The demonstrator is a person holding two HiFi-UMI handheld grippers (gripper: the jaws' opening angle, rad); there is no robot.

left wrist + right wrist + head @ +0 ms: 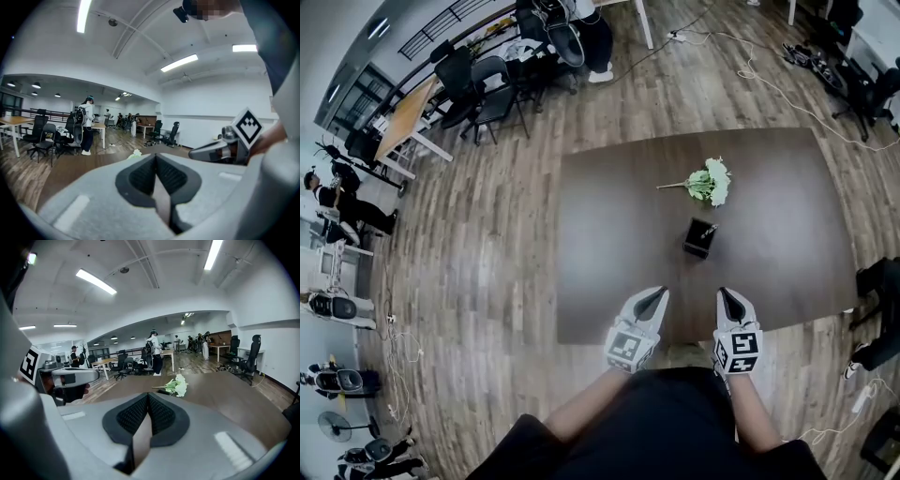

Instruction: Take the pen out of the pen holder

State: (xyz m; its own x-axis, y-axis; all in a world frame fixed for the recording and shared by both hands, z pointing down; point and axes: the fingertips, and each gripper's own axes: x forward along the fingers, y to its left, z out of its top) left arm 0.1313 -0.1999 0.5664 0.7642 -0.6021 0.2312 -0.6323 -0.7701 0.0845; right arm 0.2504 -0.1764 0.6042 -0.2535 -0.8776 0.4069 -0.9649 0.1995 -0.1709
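Head view: one pen holder, one pen, one bouquet.

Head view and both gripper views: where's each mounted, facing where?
Head view: on the person's head, looking steeply down at the table and pen holder; both forearms, left gripper and right gripper show.
Left gripper view: on the left gripper, looking along its shut jaws across the table; right gripper at the right.
Right gripper view: on the right gripper, along its shut jaws; left gripper at the left.
Shared: flowers in all three.
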